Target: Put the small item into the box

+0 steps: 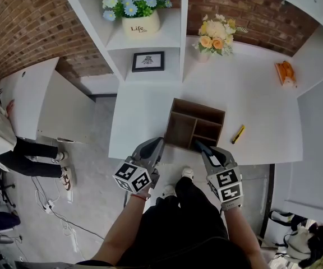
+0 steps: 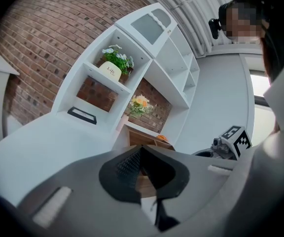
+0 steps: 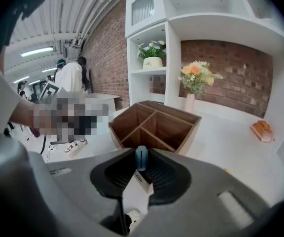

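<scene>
A brown wooden box with open compartments stands near the front edge of the white table. My right gripper hovers at the box's near rim, shut on a small blue item that sticks up between the jaw tips. The box lies just ahead of those jaws. My left gripper is at the box's near left corner; its jaws meet with nothing between them. A small yellow item lies on the table to the right of the box.
An orange object sits at the far right of the table, and a vase of peach flowers at the back. White shelves hold a flower pot and a framed picture. A person is on the floor at the left.
</scene>
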The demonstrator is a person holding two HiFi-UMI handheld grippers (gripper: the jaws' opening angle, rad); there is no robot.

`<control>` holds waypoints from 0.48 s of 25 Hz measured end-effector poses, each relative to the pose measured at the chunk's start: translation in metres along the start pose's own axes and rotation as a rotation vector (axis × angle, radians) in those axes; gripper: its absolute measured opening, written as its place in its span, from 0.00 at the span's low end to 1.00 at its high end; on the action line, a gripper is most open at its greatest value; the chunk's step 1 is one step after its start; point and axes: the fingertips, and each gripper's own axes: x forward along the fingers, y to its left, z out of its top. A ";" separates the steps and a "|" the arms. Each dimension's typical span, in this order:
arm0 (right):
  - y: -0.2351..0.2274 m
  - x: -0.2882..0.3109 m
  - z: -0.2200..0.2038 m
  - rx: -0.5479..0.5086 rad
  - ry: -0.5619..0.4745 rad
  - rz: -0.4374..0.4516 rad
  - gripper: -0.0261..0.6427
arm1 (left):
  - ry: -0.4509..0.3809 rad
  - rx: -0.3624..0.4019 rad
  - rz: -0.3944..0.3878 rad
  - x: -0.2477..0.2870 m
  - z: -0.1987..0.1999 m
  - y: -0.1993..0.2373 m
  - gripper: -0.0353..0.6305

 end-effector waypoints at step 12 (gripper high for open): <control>0.000 0.009 -0.005 -0.038 0.042 0.001 0.14 | -0.007 -0.004 0.009 -0.003 0.002 0.002 0.06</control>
